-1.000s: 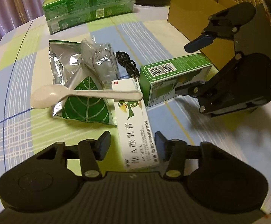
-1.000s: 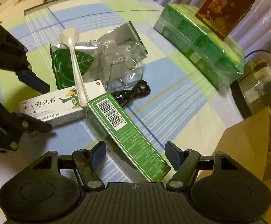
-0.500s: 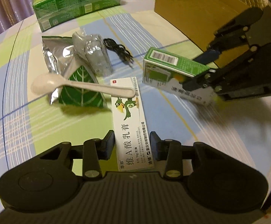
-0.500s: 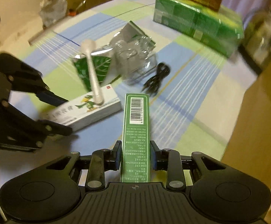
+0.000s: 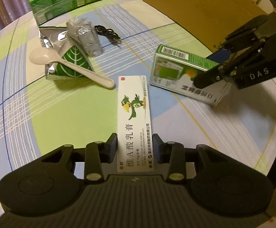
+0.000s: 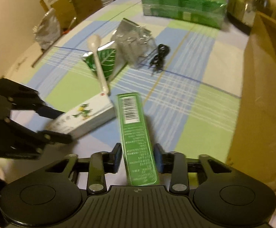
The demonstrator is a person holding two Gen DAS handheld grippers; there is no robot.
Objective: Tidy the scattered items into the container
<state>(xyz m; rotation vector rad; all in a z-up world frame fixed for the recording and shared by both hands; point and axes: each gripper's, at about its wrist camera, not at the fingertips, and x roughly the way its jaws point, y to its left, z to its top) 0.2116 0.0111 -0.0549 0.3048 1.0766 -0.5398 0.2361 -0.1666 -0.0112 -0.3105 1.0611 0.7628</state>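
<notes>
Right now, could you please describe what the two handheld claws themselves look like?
Both are matte black plastic. Each has a ribbed central body flanked by two round housings, with linkage arms joined by silver pivot pins. The left claw and right claw carry dark blue pads inside their fingers. White letters "DAS" mark the right claw's side. No cables or sleeves show.

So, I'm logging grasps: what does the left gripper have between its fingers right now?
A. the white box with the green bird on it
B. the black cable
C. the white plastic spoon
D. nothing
A: the left gripper has its fingers closed on both sides of the white box with the green bird.
</notes>
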